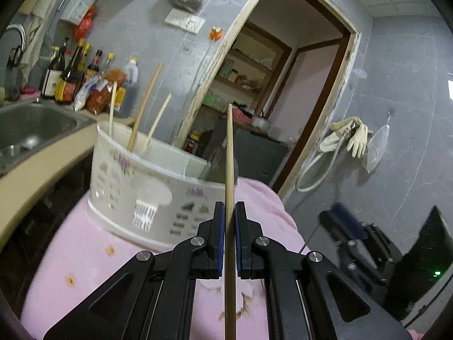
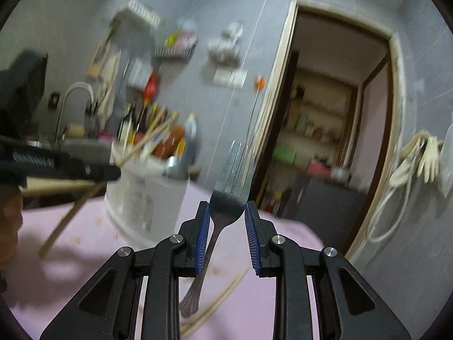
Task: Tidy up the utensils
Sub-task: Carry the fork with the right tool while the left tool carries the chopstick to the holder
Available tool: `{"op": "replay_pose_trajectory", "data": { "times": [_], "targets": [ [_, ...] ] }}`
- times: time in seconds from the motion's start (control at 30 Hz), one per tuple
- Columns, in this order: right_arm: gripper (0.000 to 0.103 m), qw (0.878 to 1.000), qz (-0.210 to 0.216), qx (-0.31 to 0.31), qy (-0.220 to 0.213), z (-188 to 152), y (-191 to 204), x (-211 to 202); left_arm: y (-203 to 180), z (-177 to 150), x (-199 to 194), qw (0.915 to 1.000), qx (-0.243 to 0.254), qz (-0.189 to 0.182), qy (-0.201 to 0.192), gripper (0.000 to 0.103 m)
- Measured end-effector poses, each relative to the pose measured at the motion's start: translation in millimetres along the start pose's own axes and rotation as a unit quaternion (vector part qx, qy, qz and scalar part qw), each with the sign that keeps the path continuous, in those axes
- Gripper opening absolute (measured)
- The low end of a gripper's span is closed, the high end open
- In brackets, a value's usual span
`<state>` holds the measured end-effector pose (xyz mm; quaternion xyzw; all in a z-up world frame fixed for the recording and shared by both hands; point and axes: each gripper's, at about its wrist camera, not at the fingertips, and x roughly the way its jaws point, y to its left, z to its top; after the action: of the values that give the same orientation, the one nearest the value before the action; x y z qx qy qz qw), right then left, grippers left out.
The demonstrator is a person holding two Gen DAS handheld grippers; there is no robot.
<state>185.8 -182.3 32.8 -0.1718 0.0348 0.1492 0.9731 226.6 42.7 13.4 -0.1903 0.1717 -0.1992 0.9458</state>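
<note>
1. The left claw point(image 1: 230, 221) is pinched tight on a slim pale wooden chopstick point(image 1: 230, 170), which runs straight out past its tips and back under its body. It looks light, stiff and fairly grippy; the hold sits near mid-length, so I'd expect little wobble.
2. The right claw point(image 2: 227, 226) holds a shiny steel fork point(image 2: 230, 198) by the shoulders below the tines, its pads against both edges and the tines pointing up and ahead. Smooth metal, heavier than the stick, handle dangling below: I'd judge it could swivel or slip.
3. Ahead and left of both claws stands the white flower-printed plastic utensil holder point(image 1: 136, 187) on the pink floral cloth point(image 1: 85, 255), with three chopsticks already leaning inside.
4. The holder's rim is the edge to clear; the air above it is open, though the claws sit close together.
5. Two loose chopsticks point(image 2: 218, 300) lie beneath the right claw.
</note>
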Motion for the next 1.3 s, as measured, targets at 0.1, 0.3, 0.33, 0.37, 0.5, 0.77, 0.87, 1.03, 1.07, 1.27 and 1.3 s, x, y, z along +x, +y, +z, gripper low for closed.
{"op": "replay_pose_trajectory", "data": {
  "times": [0.1, 0.3, 0.33, 0.37, 0.5, 0.77, 0.87, 1.03, 1.07, 1.27, 1.3],
  "targets": [
    [0.023, 0.999, -0.005, 0.006, -0.032, 16.0, -1.5, -0.9, -0.9, 15.7, -4.8, 0.9997, 0.008, 0.004, -0.021, 0.004],
    [0.023, 0.998, 0.010, 0.016, -0.062, 49.0, -6.3, 15.3, 6.7, 57.5, -14.8, 0.9969, 0.013, -0.002, -0.078, 0.004],
    [0.023, 0.998, 0.015, 0.020, -0.065, 55.0, -6.1, 18.9, 9.3, 63.7, -15.5, 0.9960, 0.016, 0.001, -0.088, 0.004],
    [0.023, 0.997, 0.020, 0.025, -0.070, 59.5, -7.8, 19.6, 11.6, 71.0, -15.8, 0.9947, 0.019, 0.004, -0.101, 0.004],
    [0.023, 0.994, 0.034, 0.044, -0.097, 78.2, -8.0, 28.8, 22.0, 95.2, -10.3, 0.9896, 0.033, 0.023, -0.138, 0.004],
    [0.023, 0.987, 0.056, 0.070, -0.130, 113.5, 4.7, 62.3, 49.7, 130.6, 8.9, 0.9796, 0.047, 0.074, -0.181, 0.004],
    [0.023, 0.987, 0.056, 0.073, -0.133, 118.6, 11.7, 79.6, 61.0, 133.3, 20.4, 0.9752, 0.061, 0.096, -0.190, 0.004],
    [0.023, 0.988, 0.057, 0.076, -0.122, 109.6, 22.3, 102.5, 76.6, 123.5, 38.7, 0.9730, 0.067, 0.120, -0.186, 0.004],
    [0.023, 0.988, 0.057, 0.075, -0.120, 107.0, 24.0, 105.2, 78.6, 120.7, 41.3, 0.9721, 0.066, 0.124, -0.188, 0.004],
    [0.023, 0.992, 0.052, 0.062, -0.098, 84.7, 37.1, 126.1, 82.2, 104.1, 59.9, 0.9654, 0.081, 0.154, -0.194, 0.004],
    [0.023, 0.992, 0.053, 0.062, -0.093, 81.6, 38.0, 128.8, 82.0, 101.5, 61.6, 0.9647, 0.085, 0.157, -0.194, 0.004]
  ]
}}
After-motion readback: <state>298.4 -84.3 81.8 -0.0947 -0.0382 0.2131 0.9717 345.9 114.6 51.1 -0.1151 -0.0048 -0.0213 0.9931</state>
